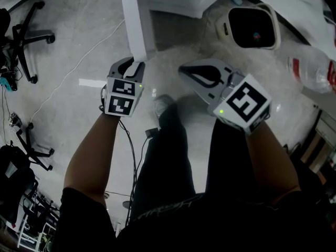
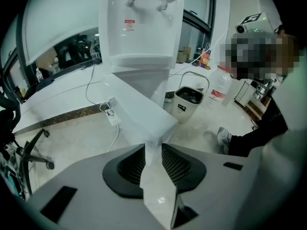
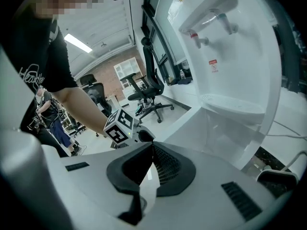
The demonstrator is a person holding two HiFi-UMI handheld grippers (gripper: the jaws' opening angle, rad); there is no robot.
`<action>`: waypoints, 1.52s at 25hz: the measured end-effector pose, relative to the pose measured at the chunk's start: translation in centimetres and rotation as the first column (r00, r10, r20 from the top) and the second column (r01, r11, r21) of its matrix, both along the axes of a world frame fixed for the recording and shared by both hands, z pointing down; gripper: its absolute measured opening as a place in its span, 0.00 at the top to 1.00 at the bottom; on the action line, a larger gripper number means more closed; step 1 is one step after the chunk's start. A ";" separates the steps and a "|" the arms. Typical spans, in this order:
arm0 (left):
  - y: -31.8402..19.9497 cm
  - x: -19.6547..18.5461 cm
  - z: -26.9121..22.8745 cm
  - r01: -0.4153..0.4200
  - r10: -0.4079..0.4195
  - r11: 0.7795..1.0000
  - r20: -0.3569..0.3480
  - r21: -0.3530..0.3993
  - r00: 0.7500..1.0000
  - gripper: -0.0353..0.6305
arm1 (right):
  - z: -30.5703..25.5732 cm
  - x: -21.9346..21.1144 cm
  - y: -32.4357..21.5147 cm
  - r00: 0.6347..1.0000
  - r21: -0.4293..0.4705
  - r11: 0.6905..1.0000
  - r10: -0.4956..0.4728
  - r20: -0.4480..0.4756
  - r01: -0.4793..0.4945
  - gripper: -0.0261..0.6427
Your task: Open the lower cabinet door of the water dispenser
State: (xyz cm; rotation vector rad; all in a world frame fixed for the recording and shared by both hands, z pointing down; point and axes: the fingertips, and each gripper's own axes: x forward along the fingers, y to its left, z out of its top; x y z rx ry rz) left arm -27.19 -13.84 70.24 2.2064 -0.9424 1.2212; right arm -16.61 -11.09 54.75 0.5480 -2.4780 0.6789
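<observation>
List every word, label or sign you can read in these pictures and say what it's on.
No text reads clearly.
Red sticker on the water dispenser: too small.
White label on the black bin: blurred.
Red label on the plastic bottle: blurred.
White script on the T-shirt: illegible.

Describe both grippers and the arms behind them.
The left gripper and right gripper are light grey shells with black ribbed pads. Each carries a white cube of black square markers with a green light. Arms are bare below black short sleeves.
</observation>
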 end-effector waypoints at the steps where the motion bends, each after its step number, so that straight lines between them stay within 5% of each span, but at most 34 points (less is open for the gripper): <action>1: 0.0 -0.2 0.0 -0.006 0.006 1.000 -0.001 0.000 1.000 0.79 | 0.0 -0.3 -0.1 1.000 0.001 1.000 0.000 0.000 0.000 0.94; 14: -0.5 -3.2 0.0 -0.115 0.115 0.993 0.016 -0.016 0.993 0.78 | 0.1 -2.7 -1.3 1.000 0.003 1.000 0.005 -0.005 -0.005 0.94; 38: -2.1 -9.7 0.2 -0.143 0.144 0.990 0.075 -0.017 0.987 0.78 | -0.1 -6.8 -3.1 0.999 0.012 1.000 0.009 -0.037 -0.009 0.94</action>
